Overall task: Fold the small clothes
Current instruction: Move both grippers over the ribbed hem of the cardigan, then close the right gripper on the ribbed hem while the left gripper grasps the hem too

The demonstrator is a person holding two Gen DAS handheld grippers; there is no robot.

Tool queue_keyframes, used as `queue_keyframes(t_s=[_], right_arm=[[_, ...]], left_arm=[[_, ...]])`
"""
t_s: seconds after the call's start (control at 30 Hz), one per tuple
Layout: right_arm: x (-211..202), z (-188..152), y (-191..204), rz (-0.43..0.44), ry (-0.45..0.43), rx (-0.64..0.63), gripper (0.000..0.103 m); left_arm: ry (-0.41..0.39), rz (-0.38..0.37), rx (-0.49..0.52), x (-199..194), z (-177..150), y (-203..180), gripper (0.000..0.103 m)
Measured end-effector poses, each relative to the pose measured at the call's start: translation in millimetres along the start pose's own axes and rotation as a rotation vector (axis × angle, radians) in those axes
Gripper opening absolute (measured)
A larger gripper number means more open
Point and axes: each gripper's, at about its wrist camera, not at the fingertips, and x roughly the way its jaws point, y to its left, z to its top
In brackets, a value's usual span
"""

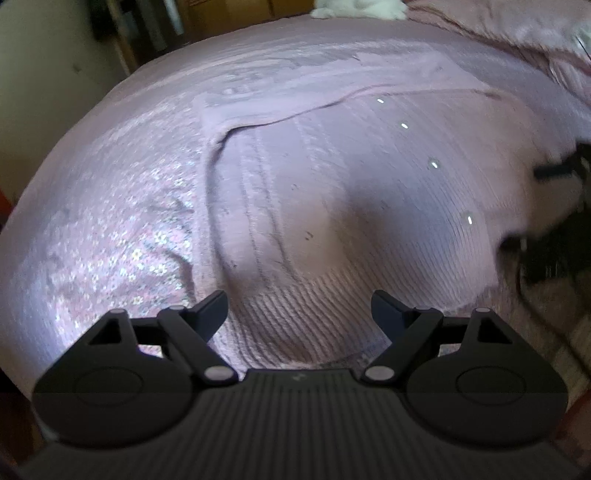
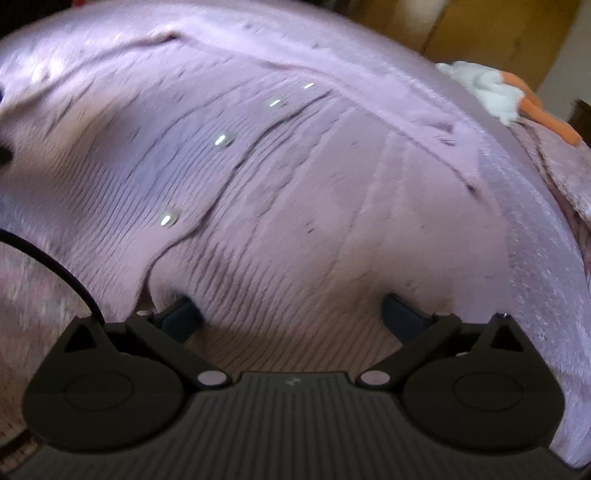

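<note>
A small pink knitted cardigan (image 1: 332, 192) with a row of shiny buttons (image 1: 434, 163) lies spread flat on the bed, its ribbed hem toward me. My left gripper (image 1: 299, 314) hovers open just over the hem's left part, nothing between its fingers. In the right wrist view the same cardigan (image 2: 295, 192) fills the frame, buttons (image 2: 221, 140) running up the left. My right gripper (image 2: 291, 312) is open, both fingertips (image 2: 184, 314) pressed into the knit near the hem, the fabric bulging between them. The right gripper shows blurred at the far right of the left wrist view.
A pink floral bedspread (image 1: 110, 229) covers the bed under the cardigan. A white plush toy (image 2: 487, 88) with an orange part lies at the bed's far right; a white object (image 1: 354, 9) sits at the far edge. A black cable (image 2: 55, 266) curves at left.
</note>
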Motion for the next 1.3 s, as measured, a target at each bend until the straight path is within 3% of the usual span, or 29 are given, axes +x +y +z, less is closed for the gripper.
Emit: queue_keyframes(t_s=[0.23,0.5,0.73,0.87,0.97,1.07,1.2,1.3], right_arm=[[-5,8,-34,0.04,-0.041,0.212,0.102],[-6,12,-45,0.042,-0.071,0.307,0.102],[-9,15,-53,0.042,-0.115,0.341,0.102],[-6,11,-53,0.04,-0.135,0.343,0.102],[-4,8,-50,0.041,-0.152,0.334,0.102],[-5,5,-48,0.046,-0.174,0.34,0.098],[-7,8,-46,0.059,-0.188,0.327,0.086],[-1,12,-46,0.088,-0.166,0.323,0.079]], left_arm=[[-0.008,-0.009,0.084,0,-6,-15,0.086],[0.015,-0.057,0.17,9,-5,-31,0.086],[0.016,0.042,0.281,38,0,-54,0.087],[-0.02,0.154,0.287,49,9,-52,0.087],[-0.05,0.195,0.287,53,13,-47,0.088],[-0.073,0.181,0.233,55,18,-39,0.087],[-0.086,0.143,0.164,57,21,-30,0.086],[-0.081,0.089,0.143,57,23,-27,0.069]])
